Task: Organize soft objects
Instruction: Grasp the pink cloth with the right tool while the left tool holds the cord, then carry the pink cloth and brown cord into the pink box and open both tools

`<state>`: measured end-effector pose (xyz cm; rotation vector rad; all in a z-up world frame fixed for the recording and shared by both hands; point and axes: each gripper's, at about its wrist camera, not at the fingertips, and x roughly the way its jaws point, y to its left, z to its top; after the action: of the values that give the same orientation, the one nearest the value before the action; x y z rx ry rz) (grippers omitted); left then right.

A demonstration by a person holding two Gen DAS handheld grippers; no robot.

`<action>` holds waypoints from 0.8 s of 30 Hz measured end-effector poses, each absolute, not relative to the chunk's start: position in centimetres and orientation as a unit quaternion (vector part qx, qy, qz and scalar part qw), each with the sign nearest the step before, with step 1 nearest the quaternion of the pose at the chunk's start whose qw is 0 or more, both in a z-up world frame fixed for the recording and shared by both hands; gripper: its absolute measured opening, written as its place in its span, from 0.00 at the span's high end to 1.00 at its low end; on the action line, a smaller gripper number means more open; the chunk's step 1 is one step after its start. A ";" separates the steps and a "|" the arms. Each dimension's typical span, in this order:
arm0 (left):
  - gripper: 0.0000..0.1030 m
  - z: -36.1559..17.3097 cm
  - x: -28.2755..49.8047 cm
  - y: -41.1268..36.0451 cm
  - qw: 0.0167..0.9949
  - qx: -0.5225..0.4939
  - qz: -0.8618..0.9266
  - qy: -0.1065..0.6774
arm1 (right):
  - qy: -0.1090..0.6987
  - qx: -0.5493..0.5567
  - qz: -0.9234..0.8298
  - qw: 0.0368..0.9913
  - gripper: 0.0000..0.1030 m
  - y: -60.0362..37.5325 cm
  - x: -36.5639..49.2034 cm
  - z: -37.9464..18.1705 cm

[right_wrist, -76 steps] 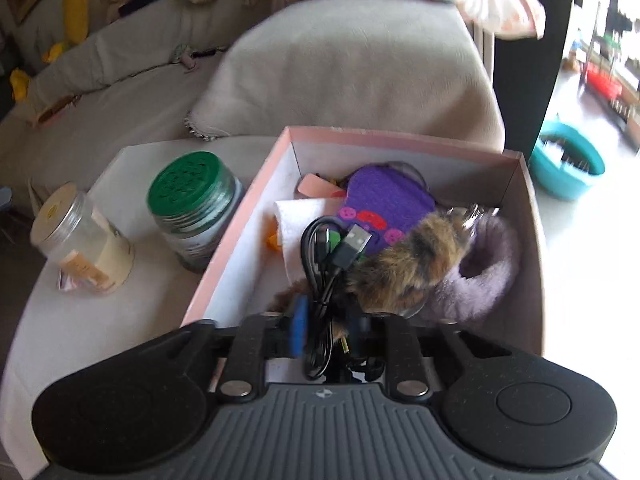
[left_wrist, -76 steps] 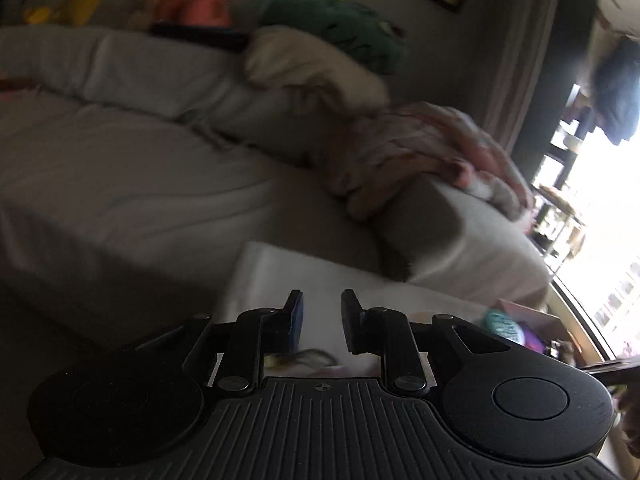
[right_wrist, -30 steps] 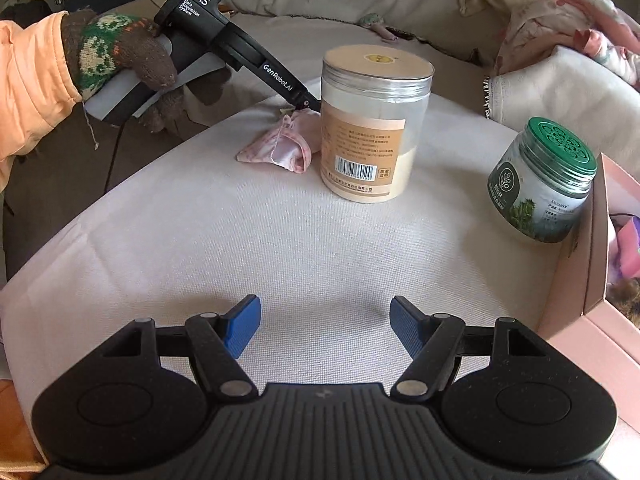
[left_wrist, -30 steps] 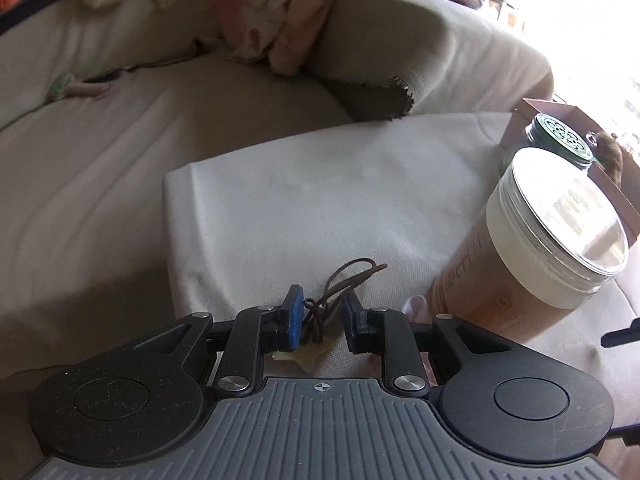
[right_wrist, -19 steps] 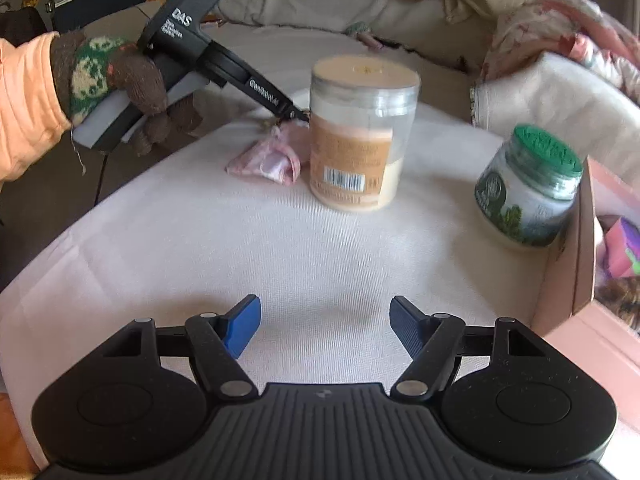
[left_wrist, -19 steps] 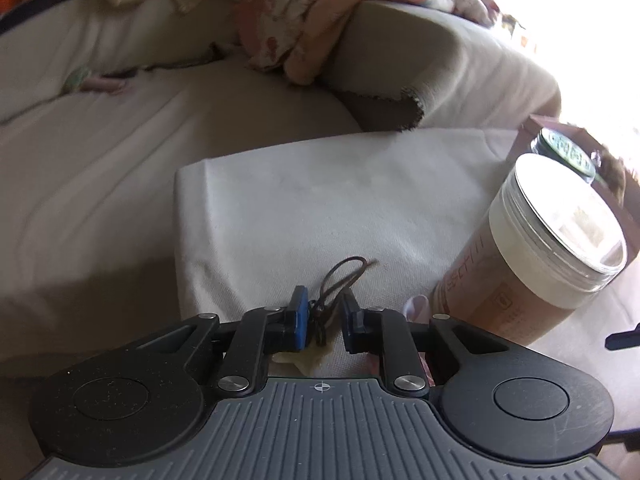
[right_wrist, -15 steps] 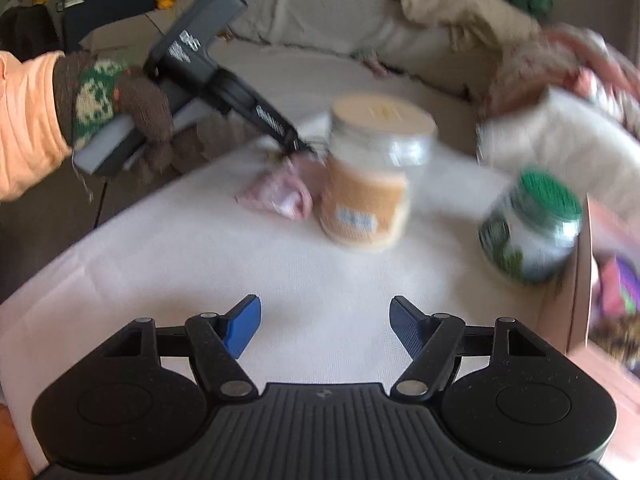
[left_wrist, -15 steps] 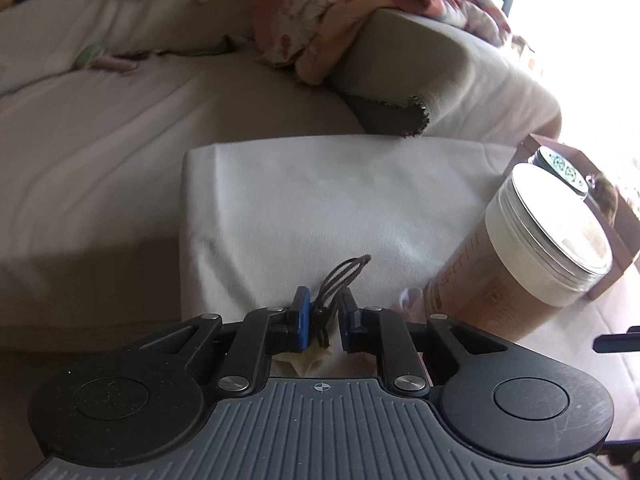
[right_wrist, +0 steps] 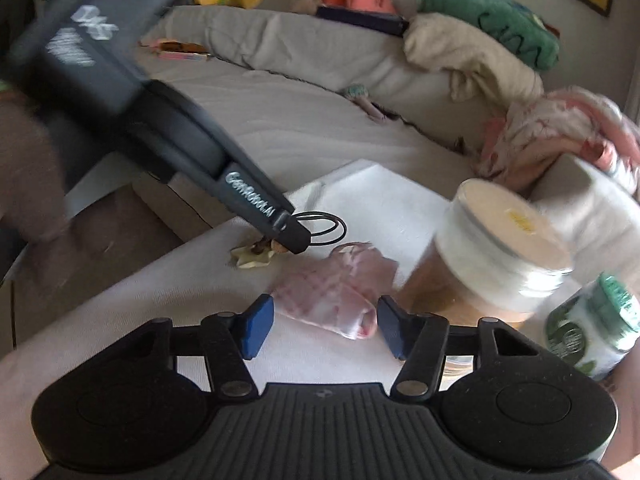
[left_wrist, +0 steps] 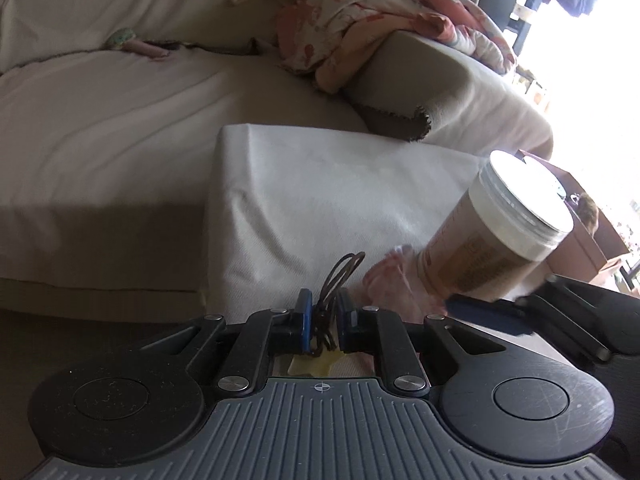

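On the white-covered table (left_wrist: 320, 184) lies a brown cord loop (left_wrist: 344, 272) tied to a yellow star charm (left_wrist: 316, 362). My left gripper (left_wrist: 324, 316) has the cord bunched between its blue pads, and its jaws are closing. The right wrist view shows that gripper's tip (right_wrist: 294, 236) on the cord (right_wrist: 324, 226) beside the star (right_wrist: 252, 258). A pink checked cloth pouch (right_wrist: 332, 288) lies between the pads of my right gripper (right_wrist: 324, 324). Its jaws are closing and the pads stand clear of the cloth. One right finger (left_wrist: 480, 307) shows in the left wrist view.
A tall clear jar (right_wrist: 492, 256) with a pale lid stands just right of the pouch, a green-lidded jar (right_wrist: 592, 328) beyond it. A pink box (left_wrist: 580, 232) sits at the table's far right. Behind is a grey sofa (left_wrist: 100, 120) with a floral blanket (left_wrist: 380, 12) and plush toys (right_wrist: 492, 20).
My right gripper has swung across the table to the pink pouch and its jaws have narrowed. The left jaws have drawn in around the cord, and the left gripper has shifted sideways.
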<state>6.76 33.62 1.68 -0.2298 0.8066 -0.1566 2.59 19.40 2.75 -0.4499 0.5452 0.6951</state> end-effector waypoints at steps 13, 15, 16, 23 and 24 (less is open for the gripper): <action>0.86 2.2 5.9 34.2 0.916 -0.133 -0.063 0.374 | 0.270 -0.183 0.369 0.870 0.95 18.4 2.9 5.4; 0.86 2.7 5.8 34.0 0.917 -0.129 -0.060 0.372 | 0.263 -0.177 0.373 0.872 0.96 17.9 2.7 6.3; 0.86 3.0 5.7 33.8 0.918 -0.128 -0.059 0.371 | 0.257 -0.175 0.375 0.873 0.96 17.7 2.7 6.8; 0.86 6.3 5.4 32.9 0.929 -0.113 -0.051 0.350 | 0.241 -0.137 0.375 0.885 0.96 14.3 3.8 11.4; 0.86 7.3 5.3 32.8 0.934 -0.114 -0.050 0.335 | 0.229 -0.130 0.372 0.890 0.96 13.5 3.9 12.4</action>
<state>5.33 32.77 7.34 -0.2341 0.6860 -0.1026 3.93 13.48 12.42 -0.2706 0.4758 0.7717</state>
